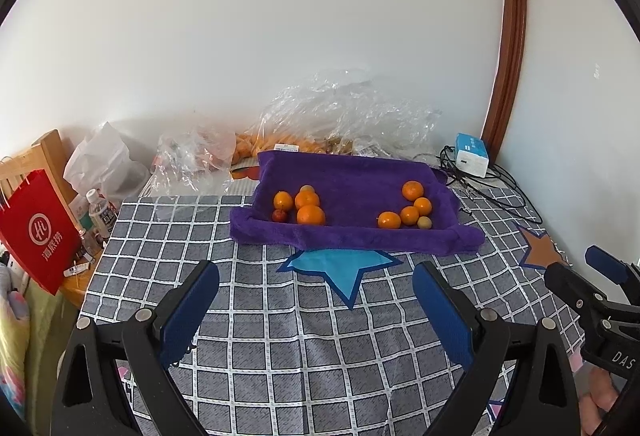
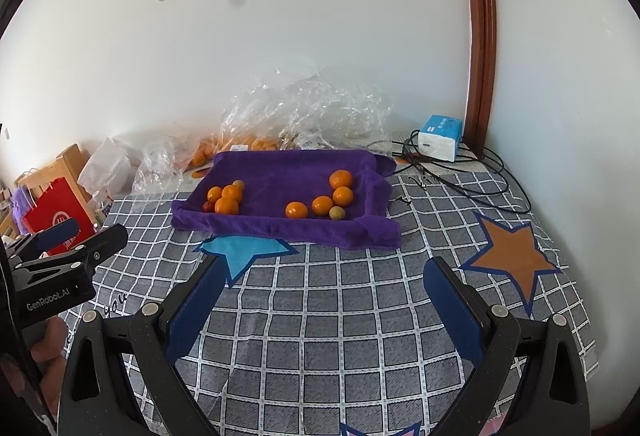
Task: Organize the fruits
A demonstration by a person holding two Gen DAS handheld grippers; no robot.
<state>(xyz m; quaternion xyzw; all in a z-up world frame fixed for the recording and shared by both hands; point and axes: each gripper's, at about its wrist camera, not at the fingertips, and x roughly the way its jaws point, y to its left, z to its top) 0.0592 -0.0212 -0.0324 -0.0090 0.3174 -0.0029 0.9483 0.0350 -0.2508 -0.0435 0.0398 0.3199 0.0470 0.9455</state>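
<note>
Two clusters of oranges [image 1: 310, 215] and small fruits lie on a purple towel [image 1: 352, 172] at the far side of a checked tablecloth [image 1: 280, 336]. The left gripper [image 1: 316, 276] and right gripper [image 2: 324, 272] hover over bare cloth nearer the viewer, well short of the towel, jaws spread wide and holding nothing.

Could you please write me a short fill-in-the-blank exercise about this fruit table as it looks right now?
1. The fruit lies in two clusters on a ____ towel.
2. The left gripper and the right gripper both hover with jaws ____.
3. The small red fruit sits in the ____ cluster.
4. The blue star on the tablecloth is partly covered by the ____.

Missing words: purple; open; left; towel
</note>
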